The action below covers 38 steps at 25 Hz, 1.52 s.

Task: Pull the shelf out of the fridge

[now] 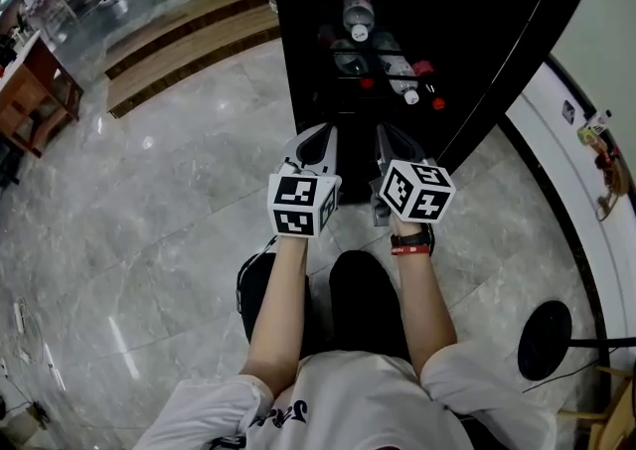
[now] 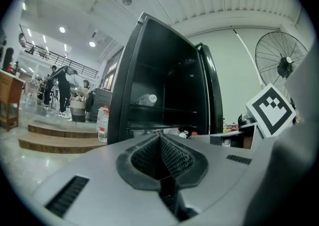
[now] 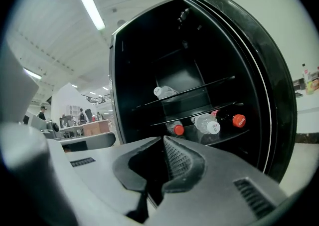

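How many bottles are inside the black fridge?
4 show clearly: a white-capped bottle on the upper shelf; below it, a red-capped bottle left, a clear bottle in the middle, another red-capped bottle right. More may hide behind.

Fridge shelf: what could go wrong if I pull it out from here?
1. A bottle lies on its side on the upper shelf; it may roll off if the shelf tilts.
2. The left gripper and right gripper are both shut, short of the fridge; unopened, they would probably bump the shelf edge, not grip it.
3. If the shelf drops, it could hit the bottles on the level below.
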Each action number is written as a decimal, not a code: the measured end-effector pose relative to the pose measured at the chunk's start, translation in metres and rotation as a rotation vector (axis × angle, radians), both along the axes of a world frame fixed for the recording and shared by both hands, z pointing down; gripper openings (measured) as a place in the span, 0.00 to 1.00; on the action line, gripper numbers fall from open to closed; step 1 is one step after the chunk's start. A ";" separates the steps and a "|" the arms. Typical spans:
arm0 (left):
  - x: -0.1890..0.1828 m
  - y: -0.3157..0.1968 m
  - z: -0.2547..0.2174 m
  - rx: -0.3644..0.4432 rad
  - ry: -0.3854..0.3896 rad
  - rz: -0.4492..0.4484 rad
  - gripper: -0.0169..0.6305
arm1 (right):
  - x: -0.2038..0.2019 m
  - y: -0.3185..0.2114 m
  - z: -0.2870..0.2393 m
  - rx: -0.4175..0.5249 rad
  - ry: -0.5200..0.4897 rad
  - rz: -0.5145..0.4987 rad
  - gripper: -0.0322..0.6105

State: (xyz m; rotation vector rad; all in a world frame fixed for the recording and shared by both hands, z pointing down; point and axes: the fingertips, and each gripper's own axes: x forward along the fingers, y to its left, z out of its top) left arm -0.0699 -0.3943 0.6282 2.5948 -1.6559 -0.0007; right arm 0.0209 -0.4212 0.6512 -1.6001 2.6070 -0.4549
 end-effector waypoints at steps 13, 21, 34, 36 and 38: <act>-0.011 -0.007 0.004 0.003 0.001 0.045 0.05 | 0.009 -0.020 -0.011 -0.049 -0.185 0.069 0.11; -0.008 -0.007 -0.005 0.011 0.004 0.044 0.05 | 0.013 -0.038 -0.001 -0.127 -0.350 0.094 0.17; -0.023 -0.010 -0.010 0.011 0.009 0.010 0.05 | 0.015 -0.077 -0.008 -0.181 -0.613 0.119 0.29; -0.020 -0.012 -0.008 0.008 0.004 0.014 0.05 | 0.019 -0.085 -0.007 -0.187 -0.658 0.130 0.30; -0.017 -0.014 -0.005 0.005 0.000 0.019 0.05 | 0.021 -0.092 -0.006 -0.200 -0.712 0.133 0.34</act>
